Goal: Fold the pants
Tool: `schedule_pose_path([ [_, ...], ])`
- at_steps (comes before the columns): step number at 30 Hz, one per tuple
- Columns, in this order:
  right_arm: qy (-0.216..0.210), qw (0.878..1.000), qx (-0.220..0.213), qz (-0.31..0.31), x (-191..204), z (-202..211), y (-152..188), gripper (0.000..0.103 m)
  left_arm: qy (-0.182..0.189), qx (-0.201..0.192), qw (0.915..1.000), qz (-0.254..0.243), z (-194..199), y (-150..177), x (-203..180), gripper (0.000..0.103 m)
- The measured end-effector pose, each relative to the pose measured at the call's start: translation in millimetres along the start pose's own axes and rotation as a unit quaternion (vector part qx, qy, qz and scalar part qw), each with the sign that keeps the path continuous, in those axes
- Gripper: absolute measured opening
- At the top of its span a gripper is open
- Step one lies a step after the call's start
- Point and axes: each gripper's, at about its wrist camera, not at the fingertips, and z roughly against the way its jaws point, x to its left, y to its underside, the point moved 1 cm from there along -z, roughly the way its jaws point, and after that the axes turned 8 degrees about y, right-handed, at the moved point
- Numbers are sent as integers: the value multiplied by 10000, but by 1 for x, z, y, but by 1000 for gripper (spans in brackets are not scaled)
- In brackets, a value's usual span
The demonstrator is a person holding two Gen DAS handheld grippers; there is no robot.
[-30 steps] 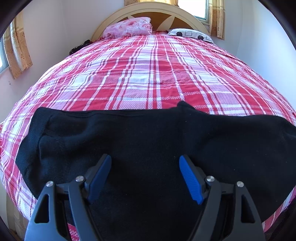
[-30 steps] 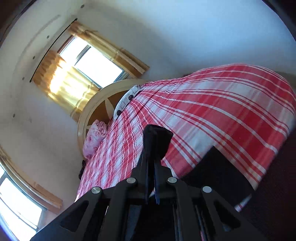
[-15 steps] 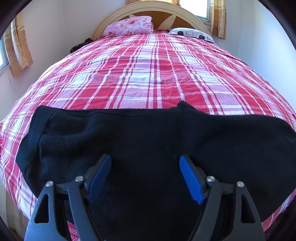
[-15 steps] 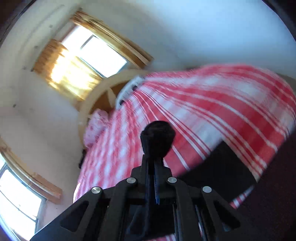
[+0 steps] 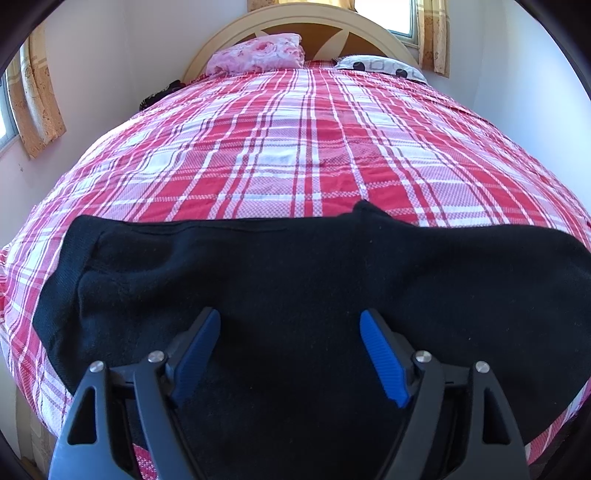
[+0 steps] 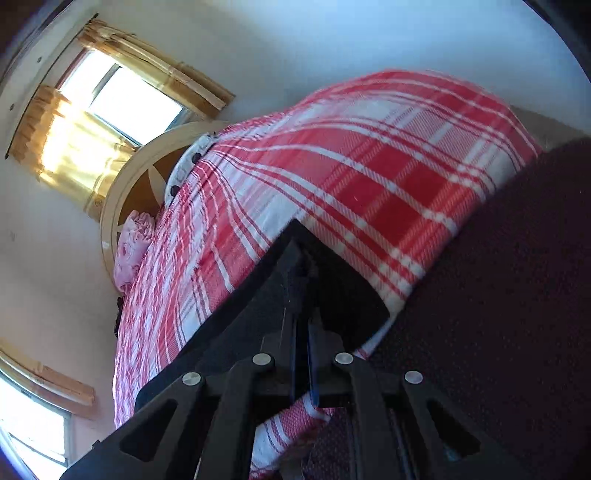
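Note:
Black pants point(image 5: 295, 273) lie spread sideways across the near end of a bed with a red and white plaid cover point(image 5: 306, 147). My left gripper point(image 5: 291, 332) hovers over the middle of the pants, open and empty, its blue pads point(image 5: 380, 354) wide apart. My right gripper point(image 6: 303, 295) is tilted hard to one side and shut on a stretched part of the black pants point(image 6: 332, 288), near the bed's edge. Which part of the pants it holds is hidden.
A pink floral pillow point(image 5: 258, 53) and a white patterned pillow point(image 5: 380, 66) lie by the curved headboard point(image 5: 295, 18). Curtained windows point(image 6: 110, 107) are in the walls. A dark maroon surface point(image 6: 509, 295) fills the right of the right wrist view.
My right gripper has moved down toward the bed with the pants; the cloth bunched above its fingers now runs taut and flat. The left gripper has hardly moved.

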Motion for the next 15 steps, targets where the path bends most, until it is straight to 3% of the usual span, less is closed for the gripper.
schedule_pose_path([
  [8, -403, 9986, -74, -327, -11, 10, 12, 6, -12, 42, 10000, 9, -1, -1, -2, 82],
  [15, -714, 9959, -329, 457, 64, 15, -16, 6, 18, 86, 9999, 66, -2, -4, -1, 82],
])
